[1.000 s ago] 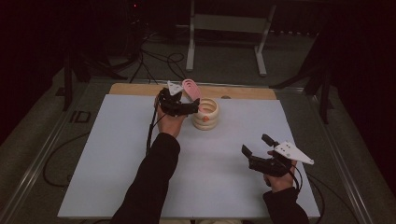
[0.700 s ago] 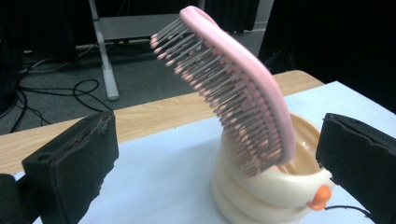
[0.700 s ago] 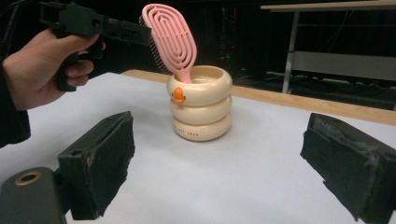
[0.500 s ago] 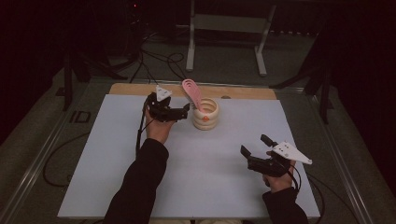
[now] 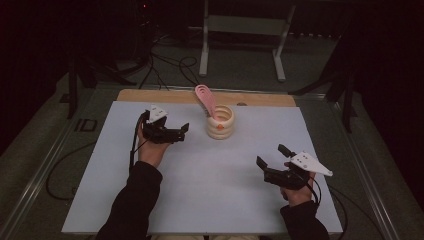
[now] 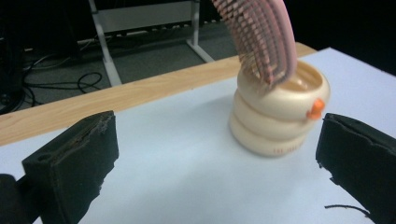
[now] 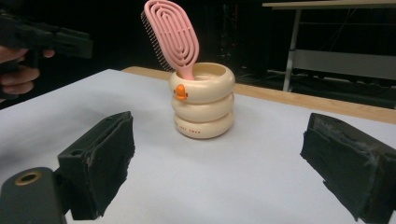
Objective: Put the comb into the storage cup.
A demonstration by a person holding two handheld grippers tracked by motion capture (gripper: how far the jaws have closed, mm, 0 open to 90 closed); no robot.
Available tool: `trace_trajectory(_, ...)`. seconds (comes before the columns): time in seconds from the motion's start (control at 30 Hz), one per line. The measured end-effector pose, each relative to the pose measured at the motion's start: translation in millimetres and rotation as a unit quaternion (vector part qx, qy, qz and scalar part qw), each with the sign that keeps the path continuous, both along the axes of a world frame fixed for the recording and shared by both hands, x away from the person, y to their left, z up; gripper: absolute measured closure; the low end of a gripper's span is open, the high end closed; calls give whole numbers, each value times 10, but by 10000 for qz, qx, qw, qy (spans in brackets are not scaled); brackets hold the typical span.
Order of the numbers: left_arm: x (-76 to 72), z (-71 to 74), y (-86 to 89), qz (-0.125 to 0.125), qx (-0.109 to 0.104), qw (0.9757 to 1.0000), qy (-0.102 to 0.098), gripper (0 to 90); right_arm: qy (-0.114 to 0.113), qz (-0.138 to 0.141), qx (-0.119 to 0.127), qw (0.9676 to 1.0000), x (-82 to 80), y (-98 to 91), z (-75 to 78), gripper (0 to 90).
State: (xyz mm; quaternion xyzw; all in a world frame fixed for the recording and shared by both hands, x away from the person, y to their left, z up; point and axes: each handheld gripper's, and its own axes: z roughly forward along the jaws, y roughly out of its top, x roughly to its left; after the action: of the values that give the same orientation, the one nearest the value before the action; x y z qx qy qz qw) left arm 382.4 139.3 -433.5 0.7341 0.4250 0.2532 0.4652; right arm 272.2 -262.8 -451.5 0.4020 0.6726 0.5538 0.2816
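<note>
A cream ringed holder (image 5: 220, 122) (image 6: 279, 122) (image 7: 202, 101) with a small orange duck bill stands on the white table (image 5: 200, 180) toward the back. A pink hairbrush (image 5: 205, 99) (image 6: 261, 35) (image 7: 171, 36) stands in it, head up, leaning left. My left gripper (image 5: 181, 132) (image 6: 217, 158) is open and empty, a short way left of the holder, jaws pointing at it. My right gripper (image 5: 273, 155) (image 7: 224, 154) is open and empty near the front right, well apart from the holder.
A wooden strip (image 5: 150, 96) runs along the table's far edge. Beyond it the floor holds a metal stand (image 5: 240, 30) and loose cables (image 5: 165, 62). A cable (image 5: 134, 145) trails from the left gripper.
The left gripper has drawn back to the left from the holder, leaving the hairbrush standing in it. The right gripper has barely moved.
</note>
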Motion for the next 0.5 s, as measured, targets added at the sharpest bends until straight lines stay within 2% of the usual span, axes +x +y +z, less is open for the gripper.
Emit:
trace_trajectory(0.1, -116, -18, 74, -77, 79, 9999, -33, 2, -9, 23, -28, 10000, 1, 13, -4, 87)
trace_trajectory(0.13, -116, -18, 74, -77, 79, 9999, -33, 2, -9, 23, -28, 10000, 1, 13, -4, 87)
trace_trajectory(0.17, -188, -30, 130, -93, 75, 9999, -47, 2, -9, 26, -31, 10000, 0, 16, -5, 87)
trace_trajectory(0.3, -323, -41, 238, -107, 84, 9999, -99, 2, 20, 26, -39, 10000, -2, 40, -12, 87)
trace_trajectory(0.43, -409, -43, 306, -124, 101, 9998, -154, 2, 13, 50, -71, 10000, -1, 52, -18, 87)
trace_trajectory(0.5, -510, -49, 380, -131, 124, 9996, -209, 2, 27, 47, -77, 10000, -2, 66, -24, 87)
